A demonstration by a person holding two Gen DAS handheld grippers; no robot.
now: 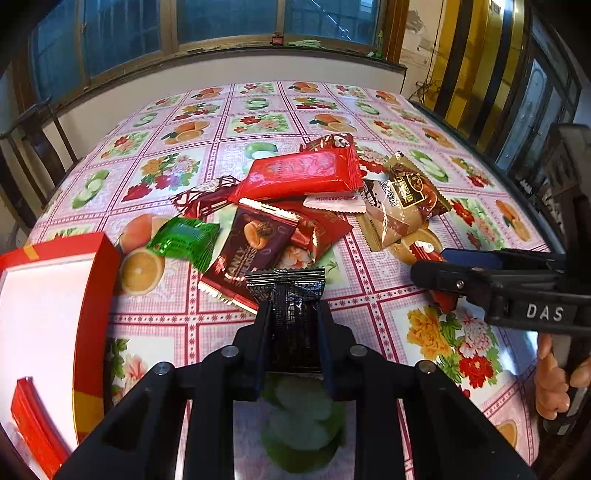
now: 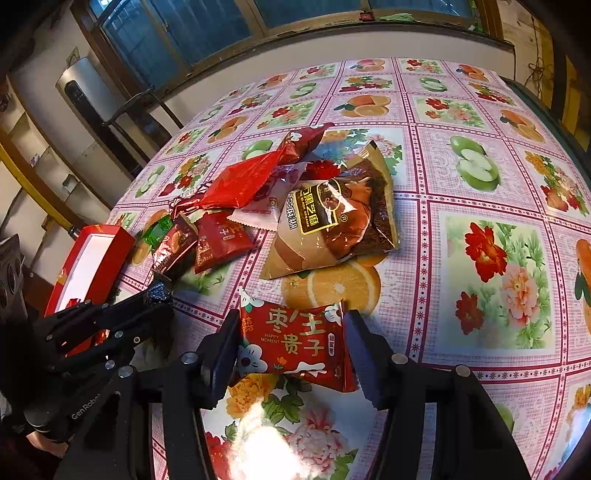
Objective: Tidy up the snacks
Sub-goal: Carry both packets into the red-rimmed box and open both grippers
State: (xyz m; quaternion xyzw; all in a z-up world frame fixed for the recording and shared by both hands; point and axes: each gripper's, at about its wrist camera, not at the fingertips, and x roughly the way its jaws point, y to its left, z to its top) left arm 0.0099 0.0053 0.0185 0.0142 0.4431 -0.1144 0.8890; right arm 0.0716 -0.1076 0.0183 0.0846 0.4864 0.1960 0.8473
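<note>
The left gripper (image 1: pixel 291 325) is pressed together on a black foil packet (image 1: pixel 286 295), pinching it between both fingers. The packet's crimped top edge stands clear above the fingertips, just in front of the snack pile (image 1: pixel 295 206).

The right gripper (image 2: pixel 291 347) straddles a red date packet (image 2: pixel 295 343). Both pads sit at the packet's side edges; whether they press on it cannot be told. The packet lies apart from the pile, near the table's front region.

The pile occupies the middle of the table (image 1: pixel 258 122). It contains a large red packet (image 1: pixel 303 173), a green foil packet (image 1: pixel 184 240), a maroon packet (image 1: pixel 251 243) and a brown sesame packet (image 2: pixel 332 218). These overlap one another; the brown sesame packet forms the pile's right-hand edge.

A red box (image 1: pixel 96 295) with a white interior stands at the left, just beside the left gripper. One red packet (image 1: pixel 33 417) already lies inside it at the near end; most of the interior is bare.

The patterned tablecloth (image 2: pixel 498 258) is open to the right of the pile and behind it, up to the far edge below the window (image 1: pixel 221 22). A dark chair (image 1: pixel 37 147) stands at the table's left far corner.
</note>
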